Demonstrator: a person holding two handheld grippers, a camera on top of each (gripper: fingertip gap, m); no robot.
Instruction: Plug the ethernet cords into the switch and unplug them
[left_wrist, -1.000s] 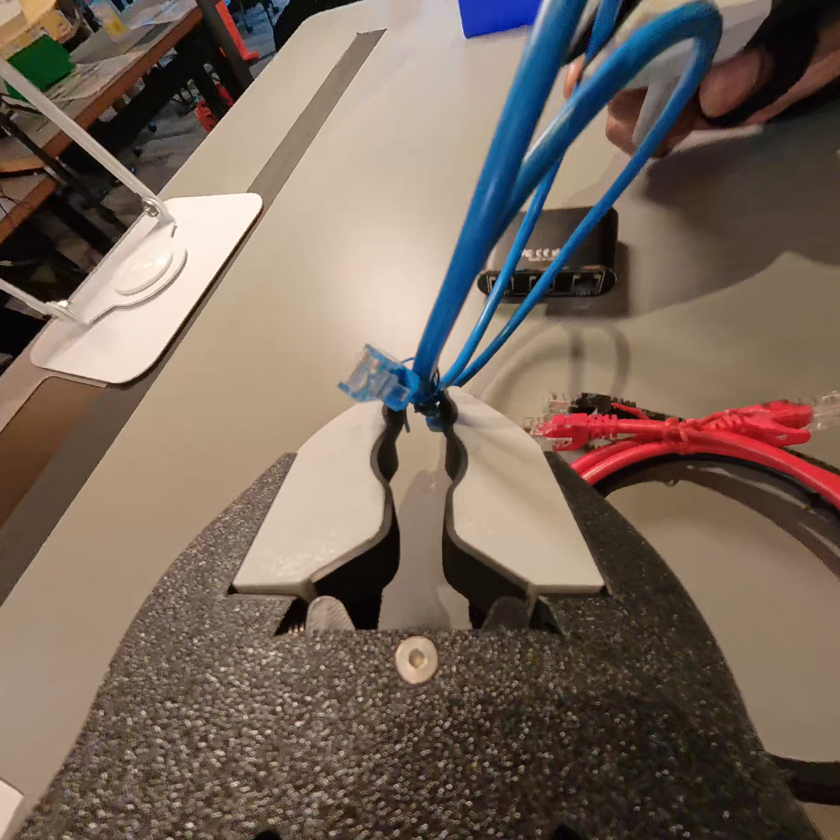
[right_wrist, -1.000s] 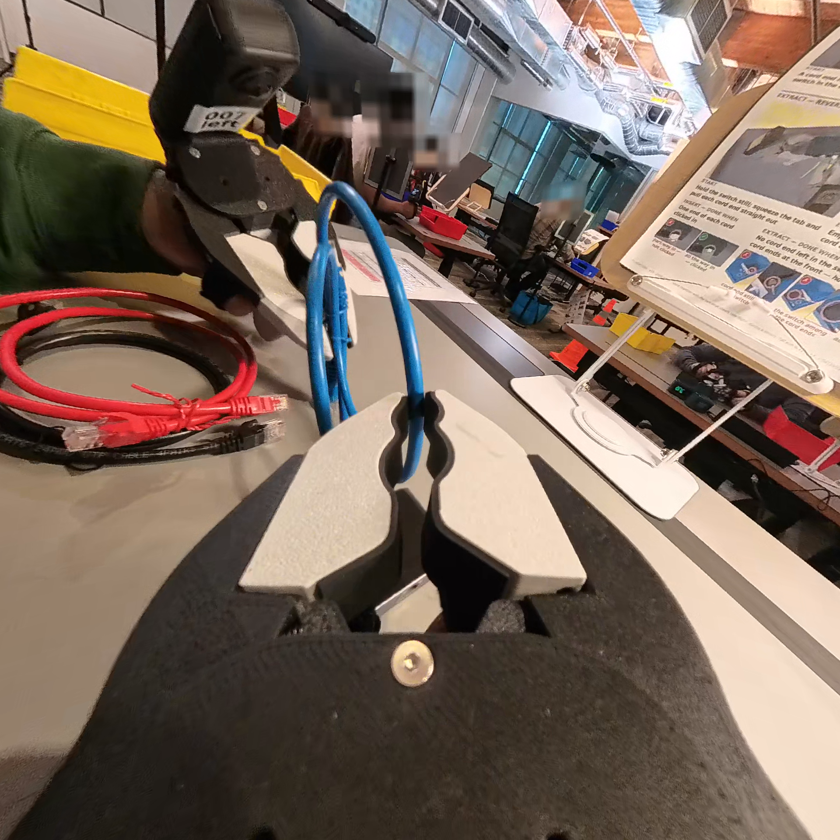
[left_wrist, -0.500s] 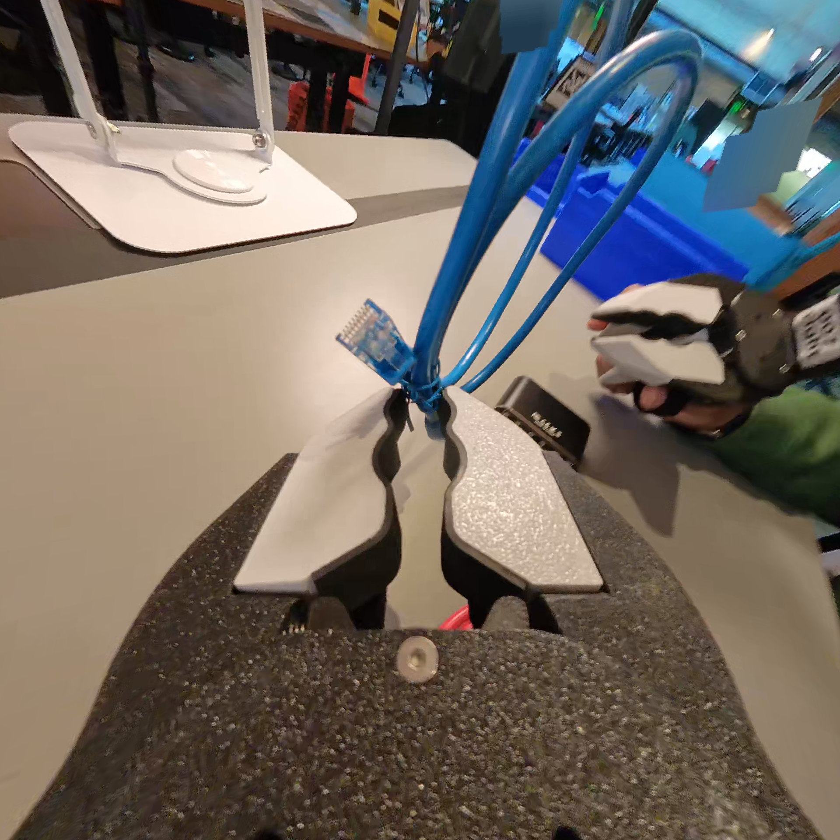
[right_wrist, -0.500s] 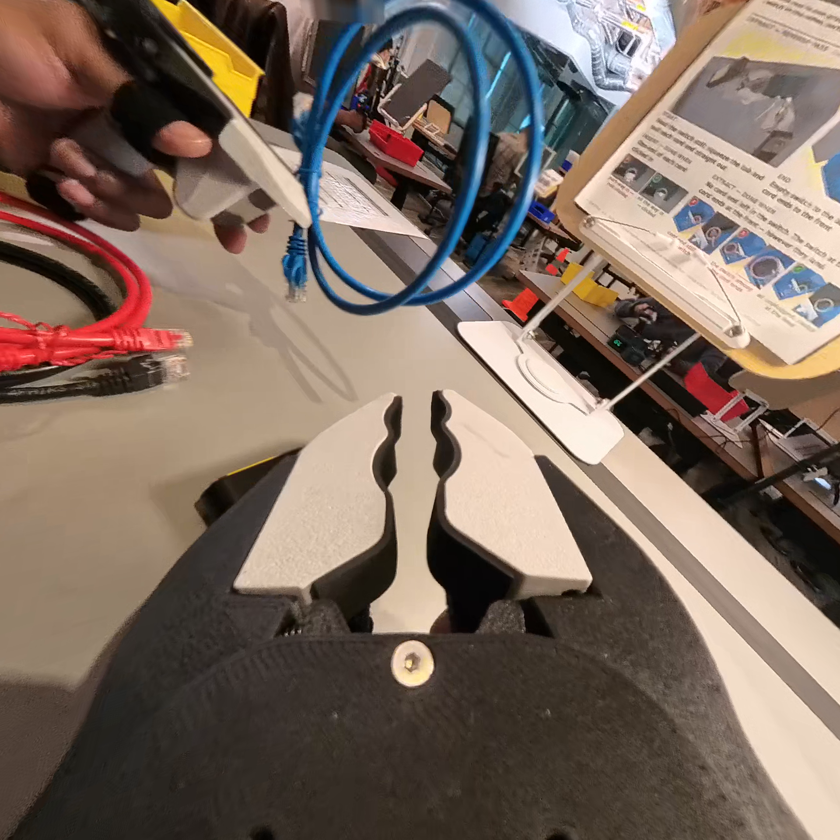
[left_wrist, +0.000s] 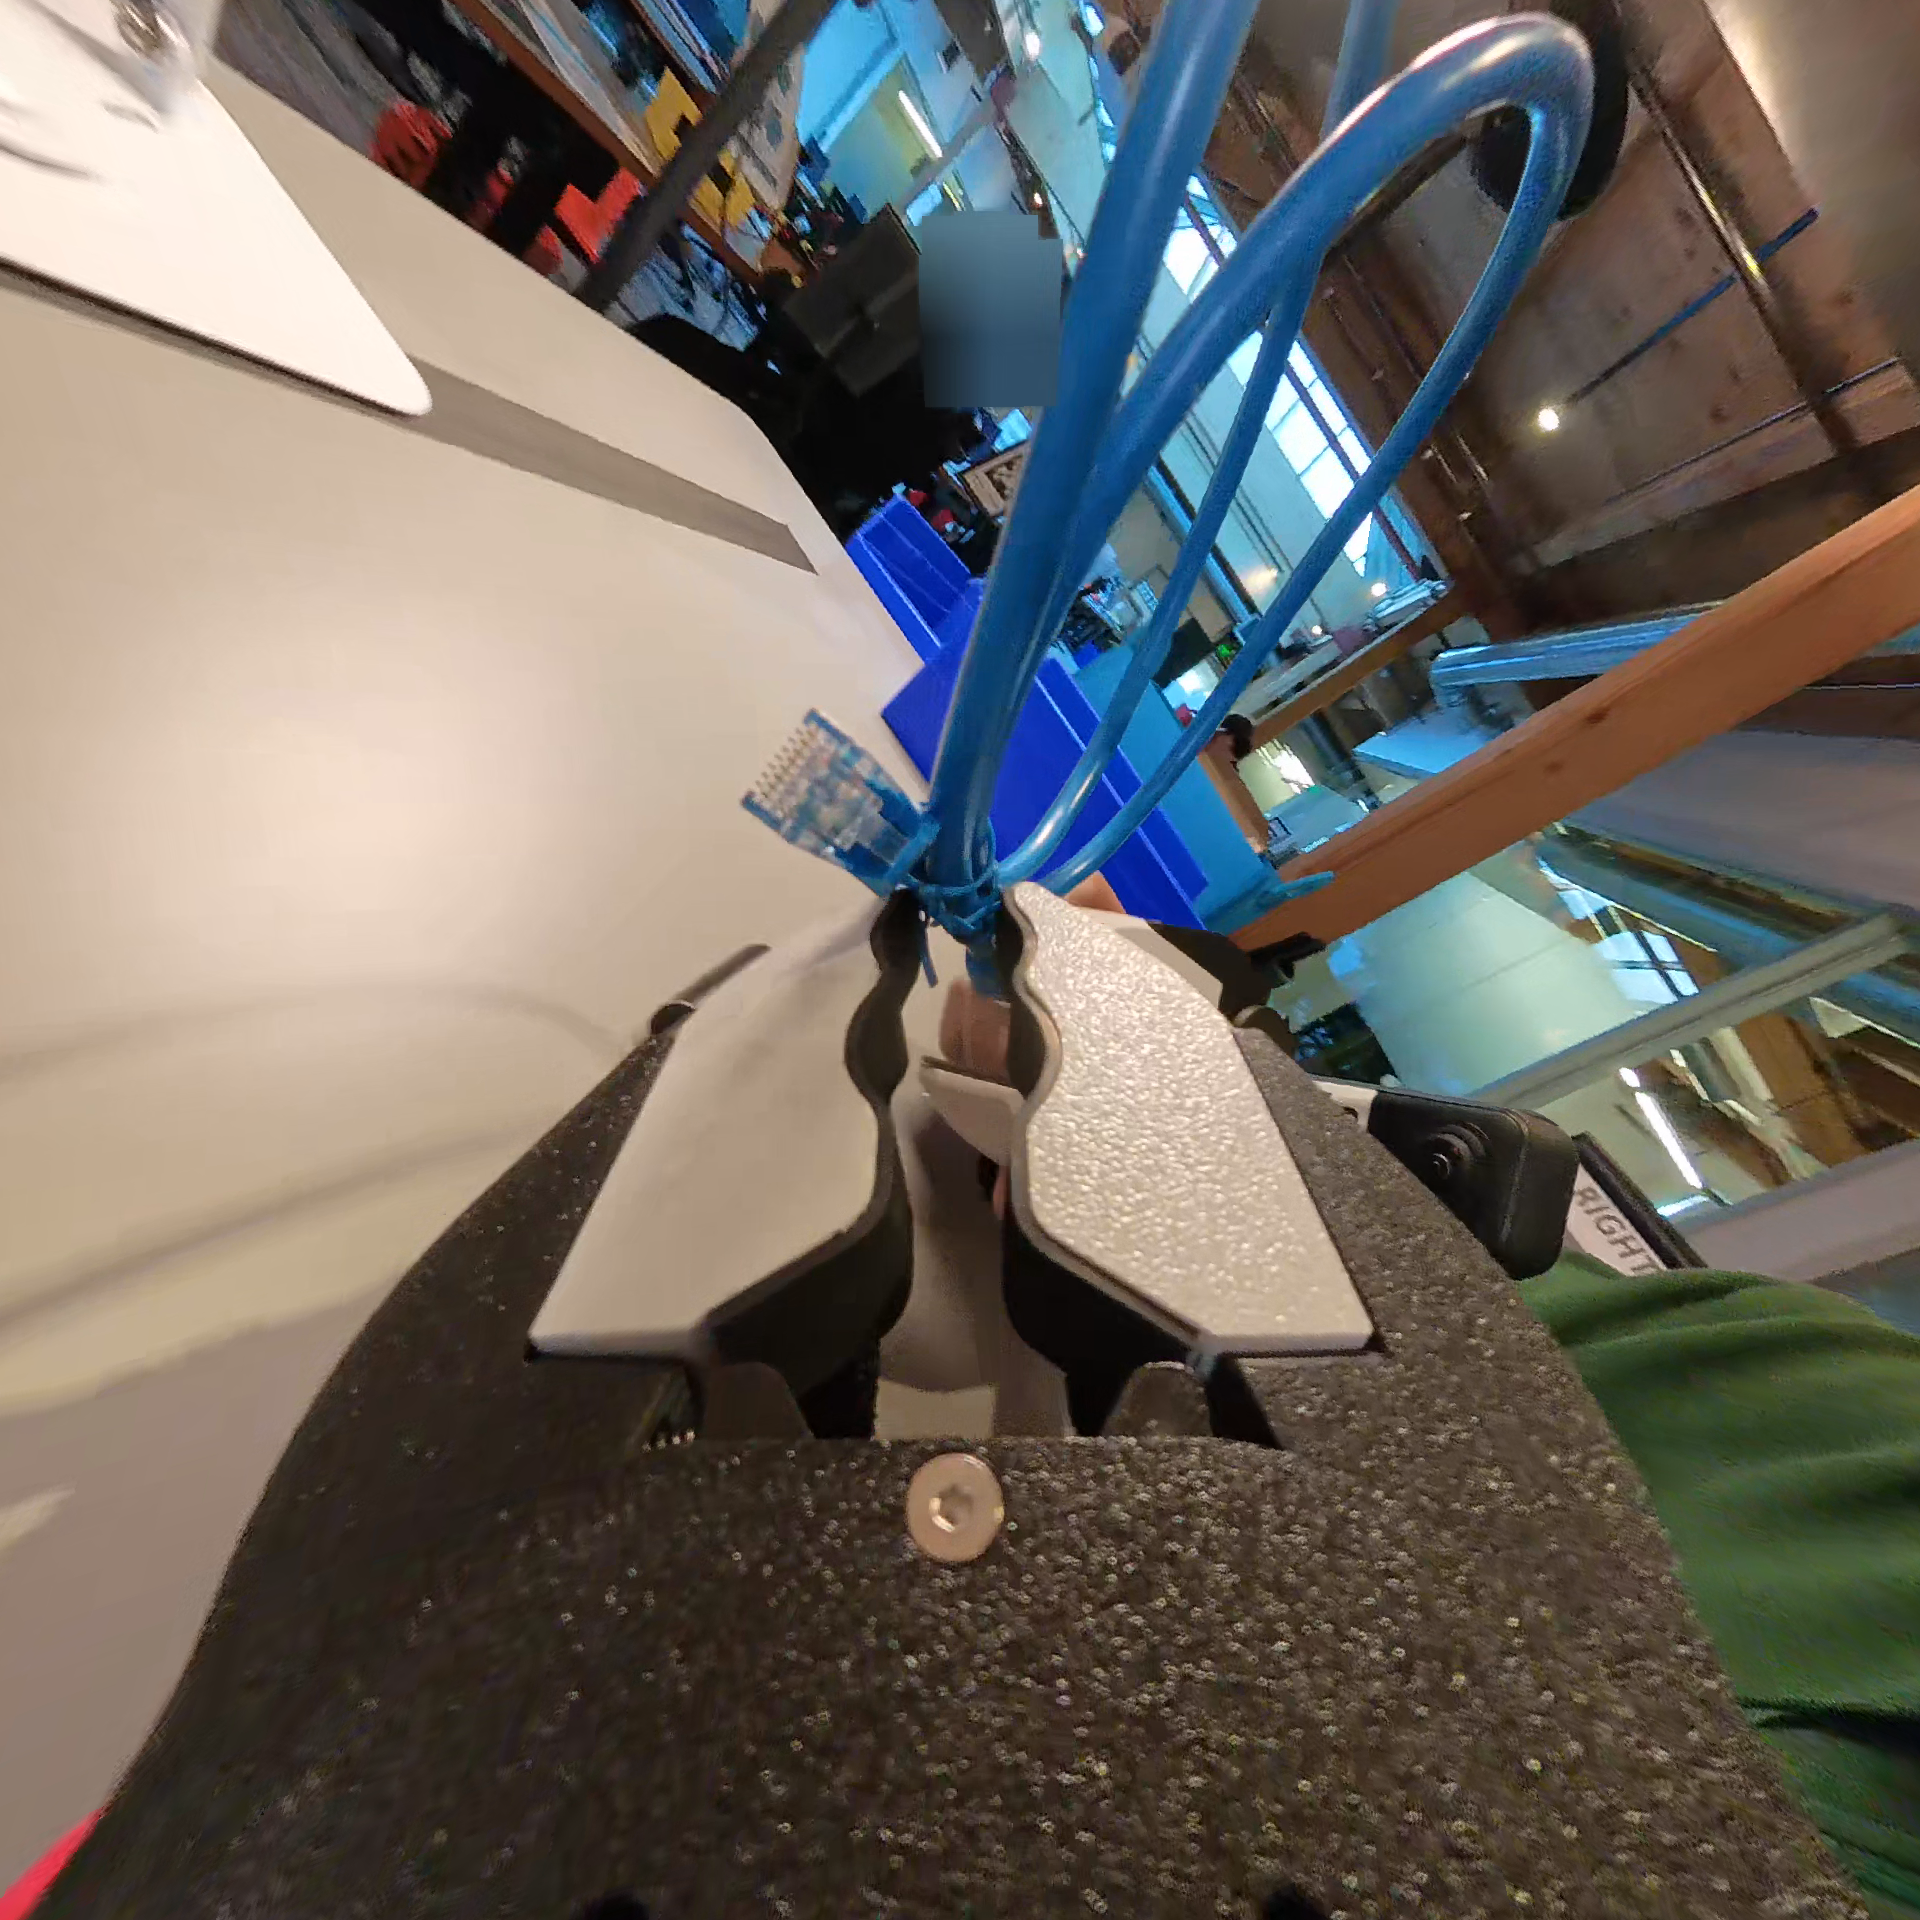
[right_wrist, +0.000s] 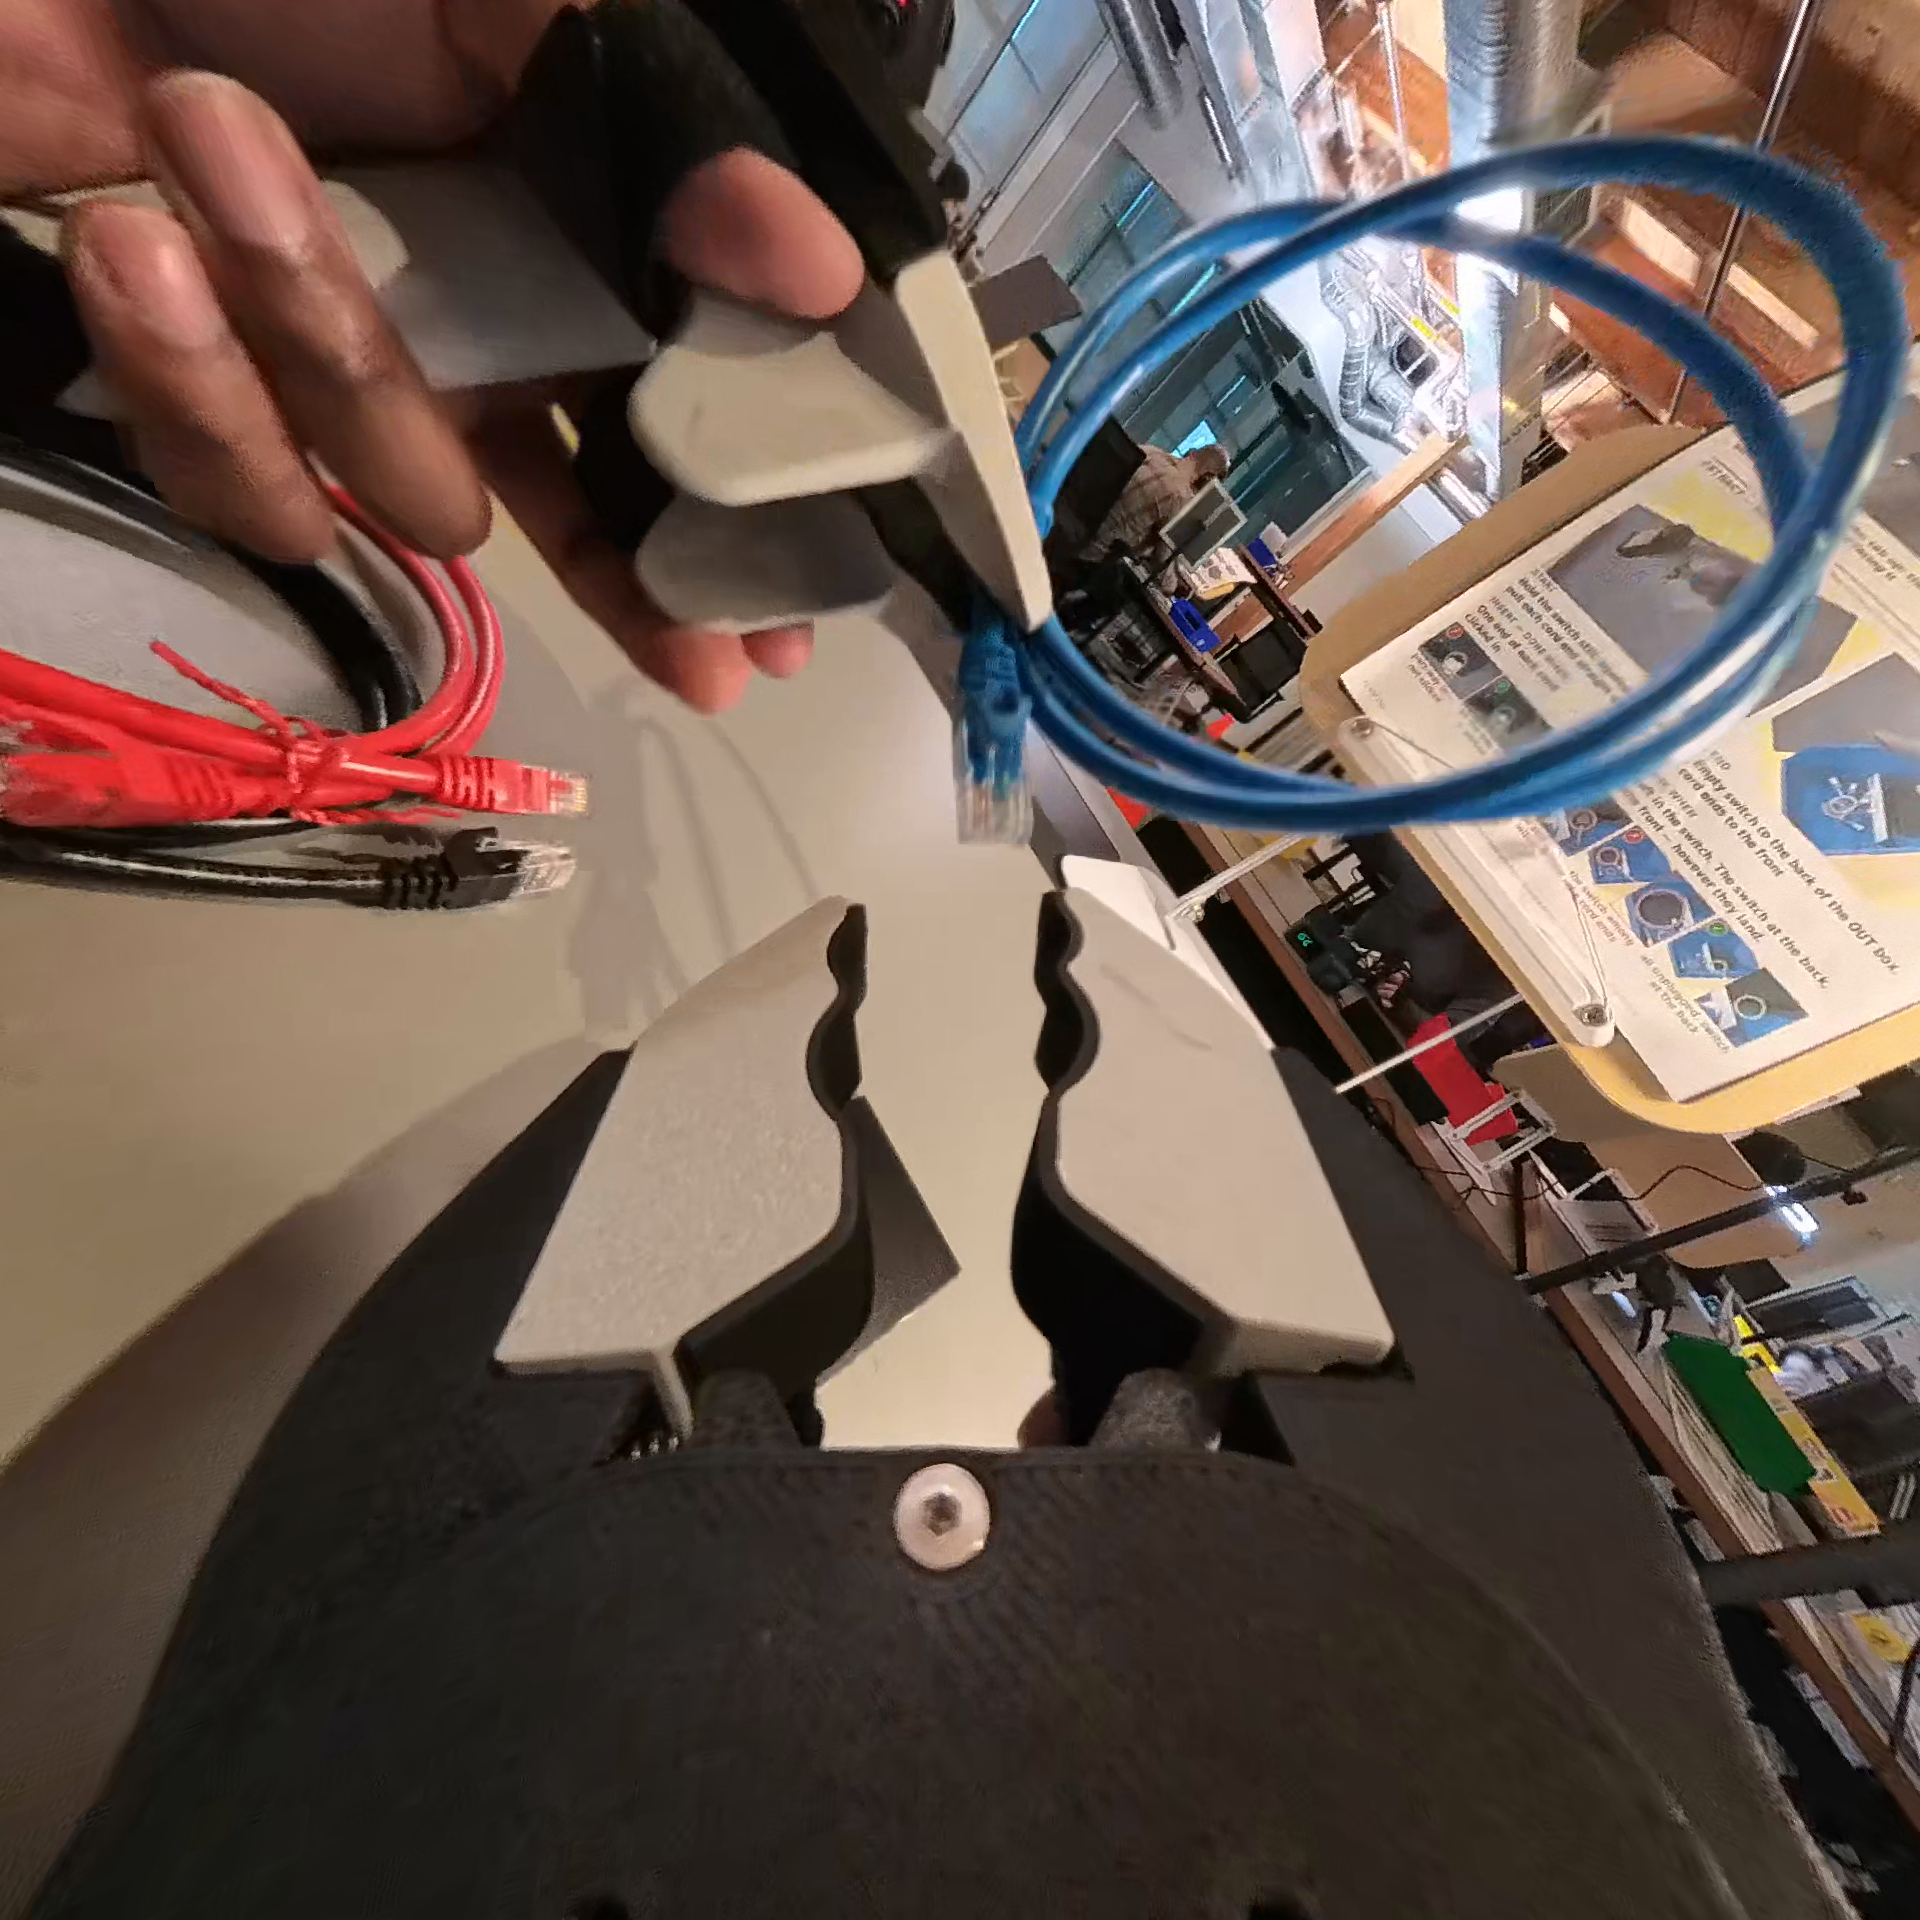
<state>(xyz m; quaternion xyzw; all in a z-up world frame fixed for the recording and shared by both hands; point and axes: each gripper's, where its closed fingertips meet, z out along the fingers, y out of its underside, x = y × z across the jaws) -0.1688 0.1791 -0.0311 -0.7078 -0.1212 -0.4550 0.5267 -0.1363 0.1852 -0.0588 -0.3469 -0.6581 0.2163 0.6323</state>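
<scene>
Left gripper (left_wrist: 951, 940): jaws pinch blue cord (right_wrist: 1455, 769) at its tie, coil lifted off bench (left_wrist: 312, 779) so a plug (right_wrist: 992, 769) dangles free. Right gripper (right_wrist: 951, 935): jaws wide, empty, beneath it.

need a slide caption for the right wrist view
Open right tongs face the left tongs holding a coiled blue cord above the table, red cord and black cord beside.

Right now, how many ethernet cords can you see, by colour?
Blue cord: 1, coiled, in the left gripper
Red cord: 1, on the table
Black cord: 1, beside the red
Total: 3
</scene>
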